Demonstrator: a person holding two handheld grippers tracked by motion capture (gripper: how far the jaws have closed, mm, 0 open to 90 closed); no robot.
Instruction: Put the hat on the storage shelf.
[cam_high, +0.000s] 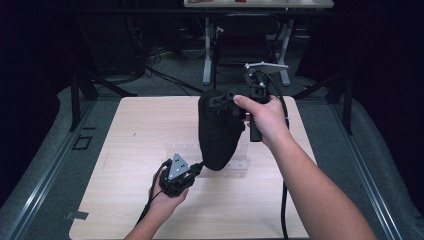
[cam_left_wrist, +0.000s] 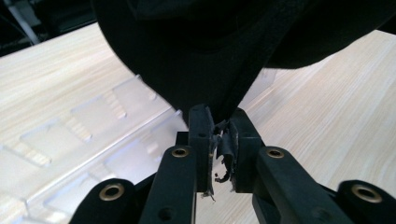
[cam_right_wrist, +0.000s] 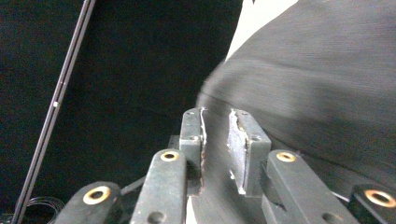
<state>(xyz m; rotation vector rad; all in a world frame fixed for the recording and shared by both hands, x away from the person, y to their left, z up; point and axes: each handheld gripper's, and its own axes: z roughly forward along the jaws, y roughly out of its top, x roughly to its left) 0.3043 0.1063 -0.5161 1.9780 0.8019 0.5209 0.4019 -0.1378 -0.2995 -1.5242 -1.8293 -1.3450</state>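
we saw a black cloth bag hanging above the middle of the table, stretched between two hand-held grippers. the left gripper sat low, near the table, its jaws pressed together and pinching the bag's bottom edge; in the left gripper view the fabric ran down into the nip between the pads. the right gripper was at the bag's top, held in the right hand. in the right gripper view its jaws stood apart with dark cloth between and behind them, and the pads did not seem to press on it.

we judged the main risk to be a drop: with the upper jaws loose, the bag could sag or fall onto the clear plastic tray lying on the table beneath it, and knock it aside. the lower pinch was thin, on the very edge of the cloth, so a tug could pull it free. the worn, frayed pad lining might also slip.

much was hard to read. the bag was black against a dark room, so its opening and folds were lost. the right gripper view was blurred. the tray was nearly see-through and partly covered by the bag, so we could not tell its compartments or contents.
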